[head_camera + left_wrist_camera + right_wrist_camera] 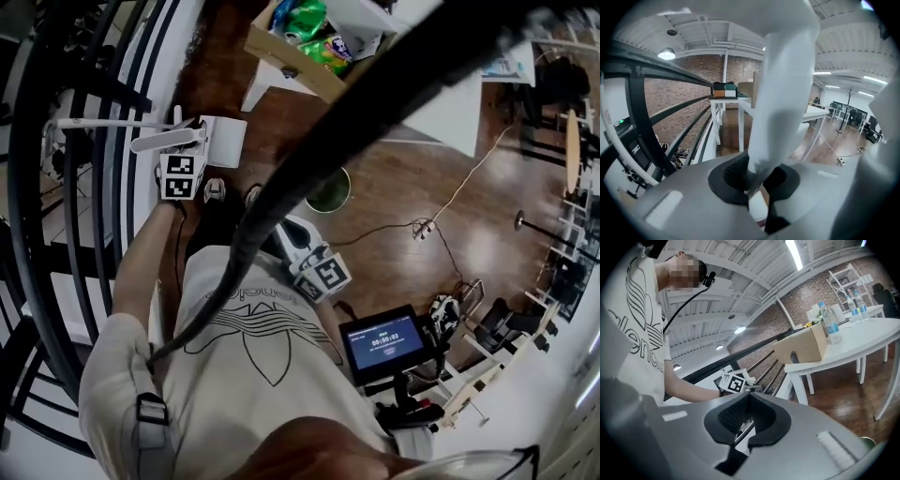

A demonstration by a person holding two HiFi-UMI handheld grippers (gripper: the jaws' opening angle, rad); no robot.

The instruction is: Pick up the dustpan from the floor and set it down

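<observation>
Brown wooden floor [403, 187] lies below; left gripper [757, 183] pinches the white plastic long-handled dustpan [787, 93] by its handle, while right gripper [740, 430] is pressed together, empty.

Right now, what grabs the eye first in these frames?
The white dustpan handle fills the middle of the left gripper view, clamped in the left tool. In the head view a thick black cable cuts diagonally across the frame, above the person's white T-shirt. The right tool is shut and empty.
</observation>
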